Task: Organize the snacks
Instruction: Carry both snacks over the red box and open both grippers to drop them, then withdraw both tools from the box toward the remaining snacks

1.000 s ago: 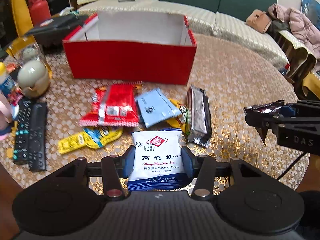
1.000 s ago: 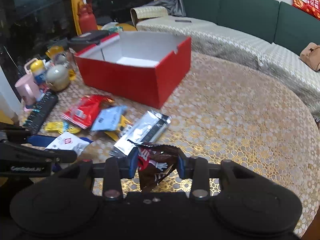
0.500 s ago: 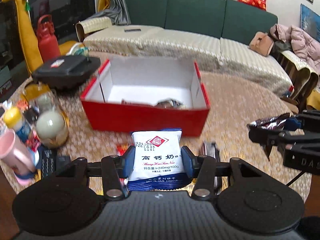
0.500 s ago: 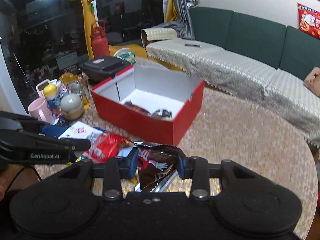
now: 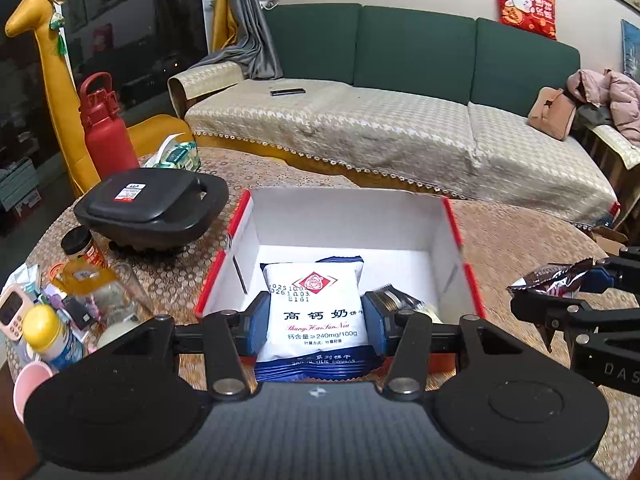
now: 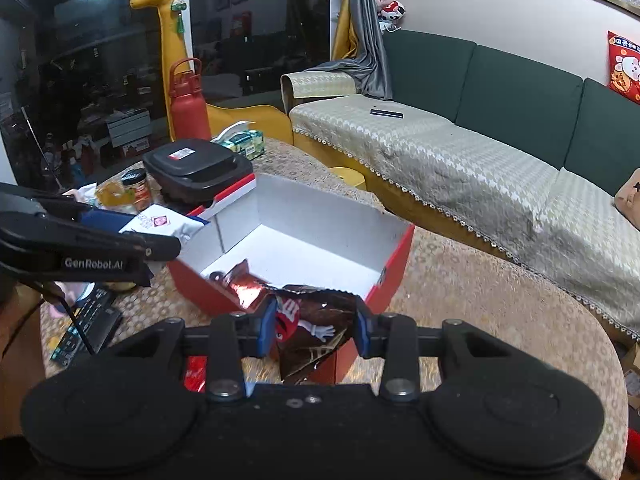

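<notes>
My left gripper (image 5: 316, 326) is shut on a white and blue biscuit packet (image 5: 316, 312), held up over the near wall of the open red box (image 5: 466, 280). A silvery wrapper (image 5: 400, 300) lies inside that box. My right gripper (image 6: 315, 330) is shut on a crumpled brown chocolate bag (image 6: 316, 324), just above the near corner of the red box (image 6: 396, 256). A red foil snack (image 6: 244, 286) rests on the box floor. In the right wrist view the left gripper (image 6: 160, 246) hangs at the left with its packet (image 6: 160, 222). The right gripper (image 5: 548, 300) and its bag (image 5: 548, 278) show at the left wrist view's right edge.
A black lidded case (image 5: 148, 208), a jar (image 5: 82, 246), a pink cup (image 5: 28, 384), a timer (image 5: 12, 312) and bottles crowd the table's left side. Remotes (image 6: 82, 326) lie at the left edge. A red flask (image 5: 106, 128) and a sofa (image 5: 400, 128) stand beyond the round table (image 6: 500, 320).
Both grippers have risen and moved forward from above the loose snacks to the red box, each keeping its packet. The box's inside has come into view.
</notes>
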### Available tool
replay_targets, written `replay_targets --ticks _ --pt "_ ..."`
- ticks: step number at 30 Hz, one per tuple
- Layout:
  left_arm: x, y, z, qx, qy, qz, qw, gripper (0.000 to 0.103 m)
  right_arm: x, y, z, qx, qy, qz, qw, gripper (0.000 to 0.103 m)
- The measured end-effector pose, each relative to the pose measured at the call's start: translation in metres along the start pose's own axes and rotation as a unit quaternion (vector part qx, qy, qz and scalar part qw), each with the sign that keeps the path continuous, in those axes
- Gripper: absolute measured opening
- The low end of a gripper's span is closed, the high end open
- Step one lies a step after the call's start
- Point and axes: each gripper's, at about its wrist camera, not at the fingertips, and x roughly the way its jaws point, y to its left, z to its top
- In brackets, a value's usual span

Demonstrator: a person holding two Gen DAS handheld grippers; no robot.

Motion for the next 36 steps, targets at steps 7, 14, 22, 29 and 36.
replay_targets --ticks 7,14,22,29,36 --pt "0.049 0.013 0.019 0.000 0.024 0.009 0.9997 0.049 0.050 -0.009 0.018 0.012 0.021 0.006 1.000 0.037" --pt "0.096 0.013 0.023 0.020 0.050 0.017 0.9984 0.049 0.099 -0.009 0.024 0.003 0.051 0.003 0.999 0.037" --pt "0.134 0.009 0.011 0.027 0.087 0.013 0.9957 0.049 0.141 0.003 0.013 -0.035 0.096 -0.001 0.995 0.037" --pt "0.143 0.006 -0.003 0.030 0.103 0.007 0.9942 0.049 0.148 0.001 0.003 -0.026 0.104 -0.003 0.994 0.037" --pt "0.131 0.007 -0.005 0.020 0.097 -0.001 0.9951 0.049 0.136 -0.011 0.004 0.010 0.097 0.010 0.995 0.041"
